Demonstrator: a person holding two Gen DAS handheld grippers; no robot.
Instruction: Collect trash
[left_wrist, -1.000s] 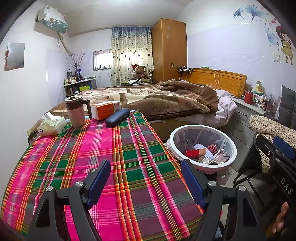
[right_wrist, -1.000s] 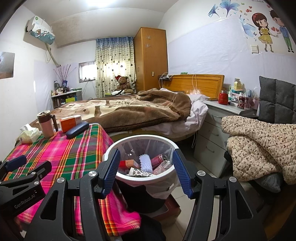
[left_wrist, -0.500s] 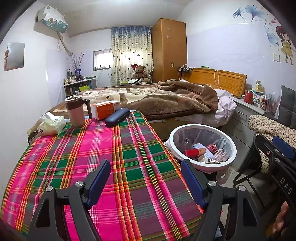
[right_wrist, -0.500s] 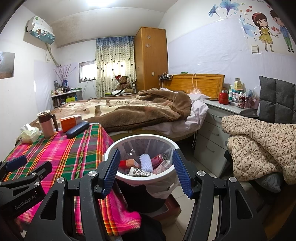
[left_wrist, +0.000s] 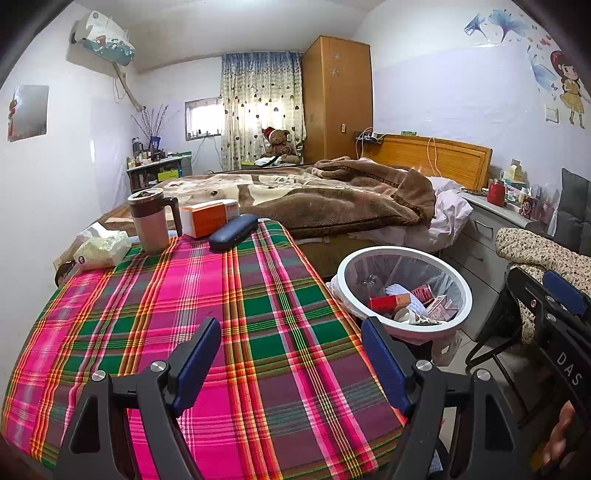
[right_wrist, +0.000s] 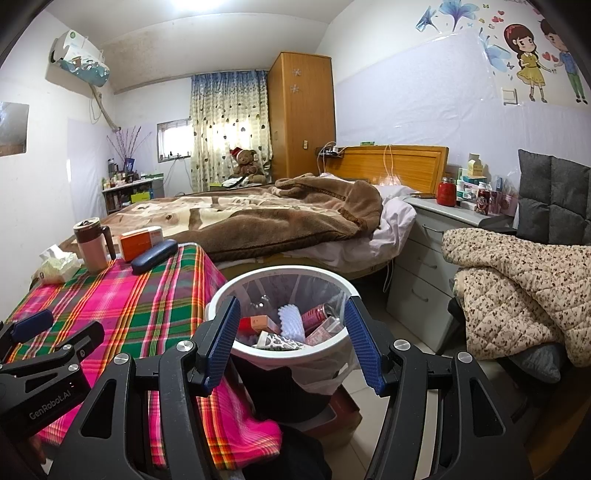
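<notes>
I am logging two black blue-padded grippers, left gripper (left_wrist: 290, 363) and right gripper (right_wrist: 291, 341), both gaping, empty; one white round lined trash bin (right_wrist: 236, 291); the right view alone is showing its dark base.

Bright, evenly lit bedroom seen through two sharp fisheye lenses

Daylight glows through the patterned curtain (left_wrist: 258, 107) and small window (right_wrist: 173, 138), blowing out to white there, while a ceiling lamp (right_wrist: 184, 5) flares at the top edge of the right wrist view. Shadows are soft and faint. Straight walls bow outward, and black vignette fills the corners. The plaid tablecloth (left_wrist: 236, 332) is crisp and saturated; nothing shows motion blur.
</notes>
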